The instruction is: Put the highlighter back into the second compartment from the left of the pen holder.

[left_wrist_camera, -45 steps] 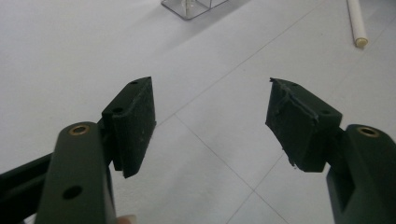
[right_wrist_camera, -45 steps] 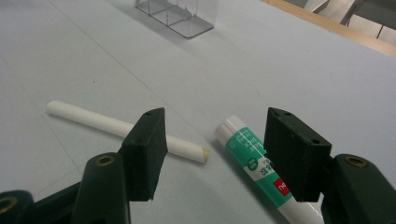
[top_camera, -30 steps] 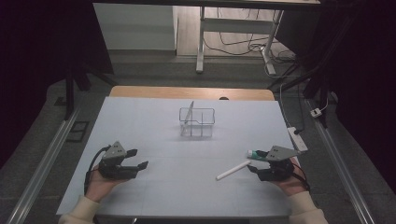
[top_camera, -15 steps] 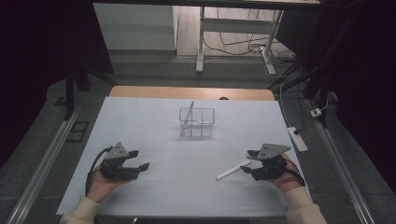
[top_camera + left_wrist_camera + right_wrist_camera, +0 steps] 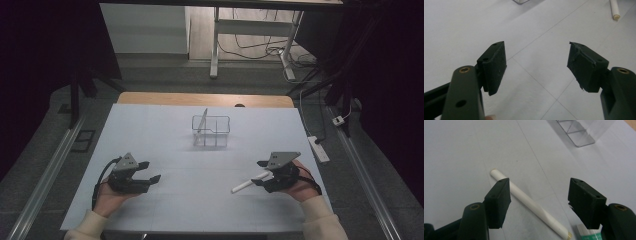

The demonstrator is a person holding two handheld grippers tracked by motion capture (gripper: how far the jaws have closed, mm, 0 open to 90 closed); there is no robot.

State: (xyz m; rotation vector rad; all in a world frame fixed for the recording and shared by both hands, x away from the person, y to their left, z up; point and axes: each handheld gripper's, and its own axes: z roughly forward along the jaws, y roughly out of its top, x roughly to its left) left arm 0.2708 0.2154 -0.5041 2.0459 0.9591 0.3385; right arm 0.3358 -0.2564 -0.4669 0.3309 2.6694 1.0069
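Observation:
A white stick (image 5: 246,184) (image 5: 529,205) lies flat on the white table (image 5: 165,135). My right gripper (image 5: 260,173) (image 5: 540,195) hovers over its near end with the jaws open; the stick runs slantwise between them, untouched by the pads. At the left my left gripper (image 5: 151,170) (image 5: 536,65) rests open with nothing between its jaws; the stick's tip (image 5: 614,8) shows far off. A clear divided container (image 5: 211,130) (image 5: 579,132) stands mid-table with a thin stick (image 5: 201,122) leaning in its left part.
A white-and-green object (image 5: 586,233) lies just under the right gripper's right jaw. A power strip (image 5: 318,148) lies on the floor past the table's right edge. A desk frame (image 5: 215,45) stands beyond the far edge.
The right gripper has slid left along the table, bringing its open jaws over the white stick's near end. The left gripper has stayed where it was.

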